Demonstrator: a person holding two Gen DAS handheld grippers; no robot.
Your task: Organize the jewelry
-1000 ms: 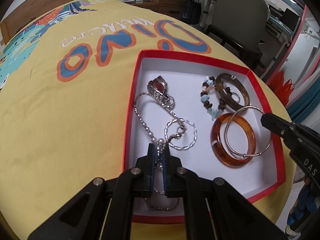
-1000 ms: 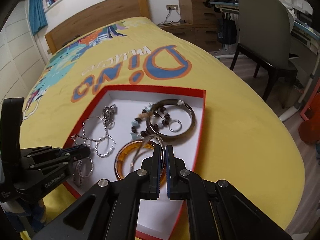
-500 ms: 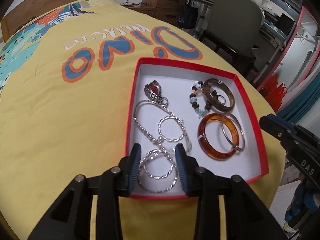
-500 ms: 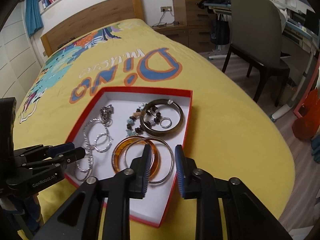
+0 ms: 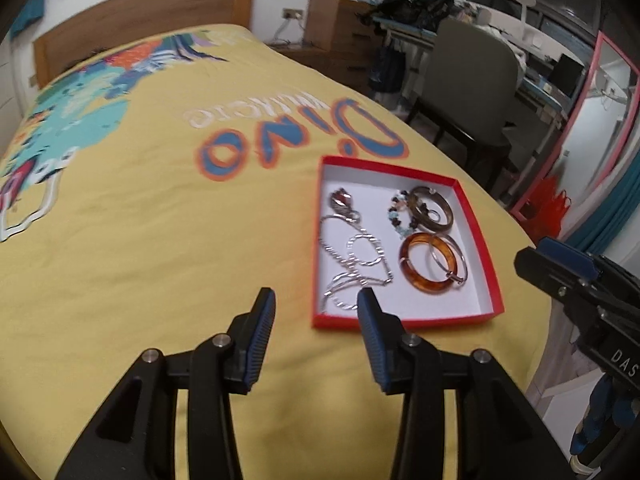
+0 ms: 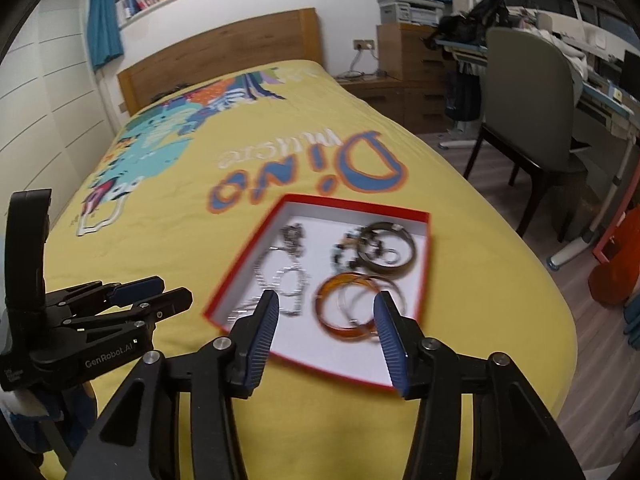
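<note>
1. Now both the left tongs (image 5: 316, 312) and right tongs (image 6: 326, 314) are opening, nothing between them.
2. Jewelry lies in the red box (image 5: 490, 280) on the bed (image 5: 140, 220).
3. Judging by looks, the amber bangle (image 5: 426, 262) is stiff and slick; grip its rim. The chains (image 5: 352, 256) look limp and light, likely to tangle.

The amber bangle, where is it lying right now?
In the left wrist view the amber bangle lies in the red box's right half, beside a thin silver hoop, just below the dark bangle.
</note>
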